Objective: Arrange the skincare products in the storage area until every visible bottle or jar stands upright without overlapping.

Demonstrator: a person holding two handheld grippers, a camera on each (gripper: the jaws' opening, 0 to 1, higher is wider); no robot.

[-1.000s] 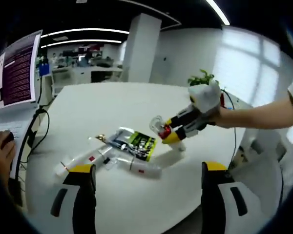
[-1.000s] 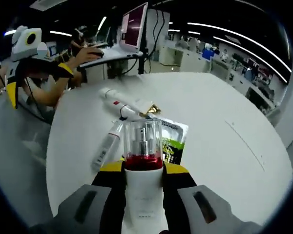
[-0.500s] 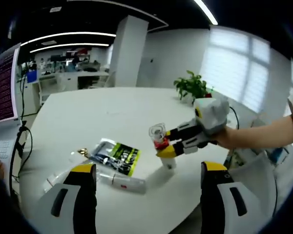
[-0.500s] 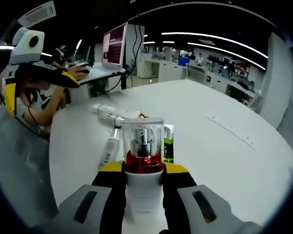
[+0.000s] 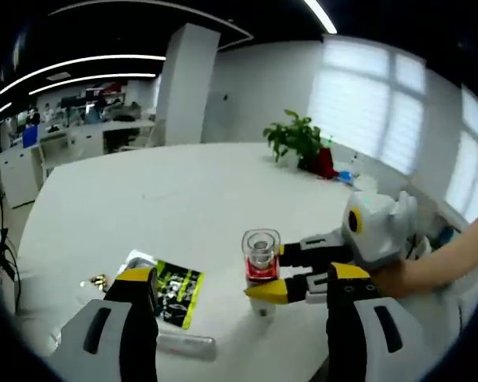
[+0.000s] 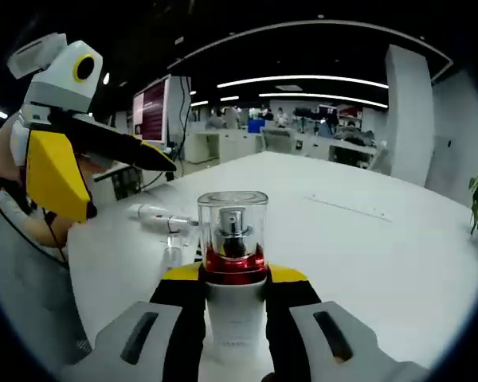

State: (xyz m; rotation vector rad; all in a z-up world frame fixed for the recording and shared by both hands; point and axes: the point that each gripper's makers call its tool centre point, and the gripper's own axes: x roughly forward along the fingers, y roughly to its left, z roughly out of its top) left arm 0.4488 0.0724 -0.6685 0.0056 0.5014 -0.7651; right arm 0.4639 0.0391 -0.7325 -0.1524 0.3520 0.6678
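Here the right tool (image 6: 234, 288) is closed on a white bottle (image 6: 233, 263) with a red collar and a clear cap; its yellow-tipped jaws press the white body from both sides. In the left gripper view the same bottle (image 5: 260, 270) stands upright with its base on the white surface (image 5: 191, 183), and the right tool (image 5: 277, 277) reaches it from the right, with a person's bare forearm (image 5: 450, 259) behind it. The left tool (image 5: 243, 278) is open, its two jaws wide apart with nothing between them. Under its left jaw a green and black sachet (image 5: 175, 290) lies flat, with a small gold piece (image 5: 98, 281) near it and a white tube (image 5: 187, 344) lying on its side just beside the sachet. In the right gripper view more white tubes (image 6: 155, 215) lie flat on the surface (image 6: 366, 247) behind the bottle, and the left tool (image 6: 68, 147) hangs at the upper left. The room is an open office: a white pillar (image 5: 179, 83), long ceiling lights, windows with blinds (image 5: 358, 95), a green plant (image 5: 295, 139) at the far edge of the surface, and a lit monitor (image 6: 150, 111) with desks behind.
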